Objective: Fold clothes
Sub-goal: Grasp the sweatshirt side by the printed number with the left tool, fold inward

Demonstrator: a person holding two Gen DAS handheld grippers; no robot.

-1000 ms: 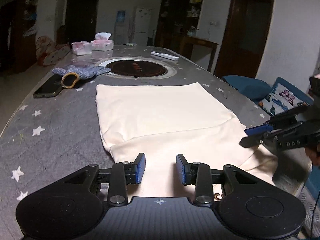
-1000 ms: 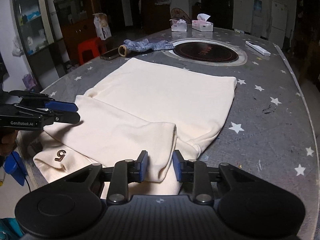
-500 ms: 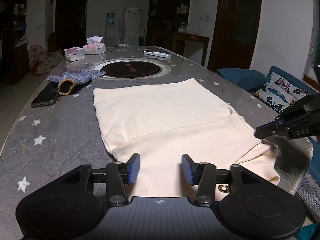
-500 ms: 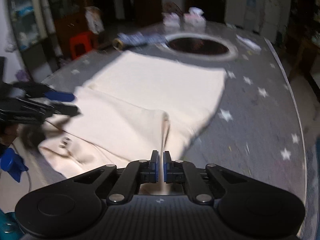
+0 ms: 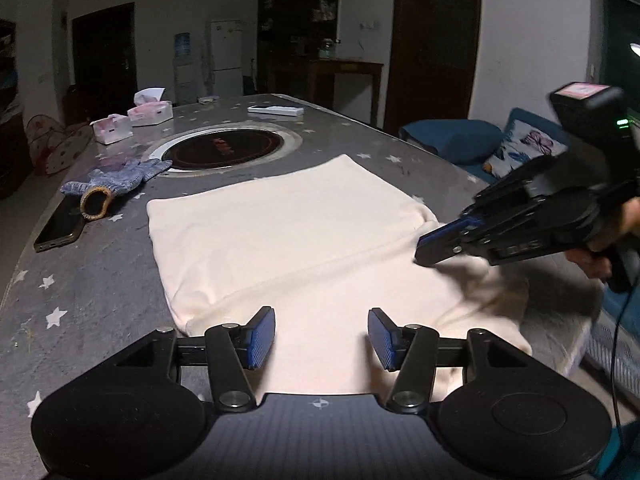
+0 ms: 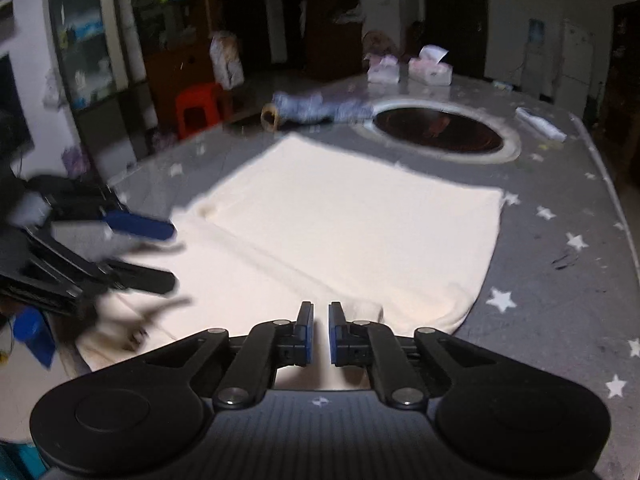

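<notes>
The left tongs (image 5: 321, 338) had spread wider above the cream shirt (image 5: 304, 248), while the right tongs (image 6: 319, 334) had pressed together, seemingly empty, ready for another fold.

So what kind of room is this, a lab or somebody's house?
Most likely a home's dining and living area: a fridge by the far wall, a sofa with a butterfly cushion, and tissue boxes on a star-patterned table with a built-in cooktop.

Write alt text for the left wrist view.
A cream garment lies partly folded on a grey star-print table, the open left gripper over its near edge. The right gripper reaches in from the right.
</notes>
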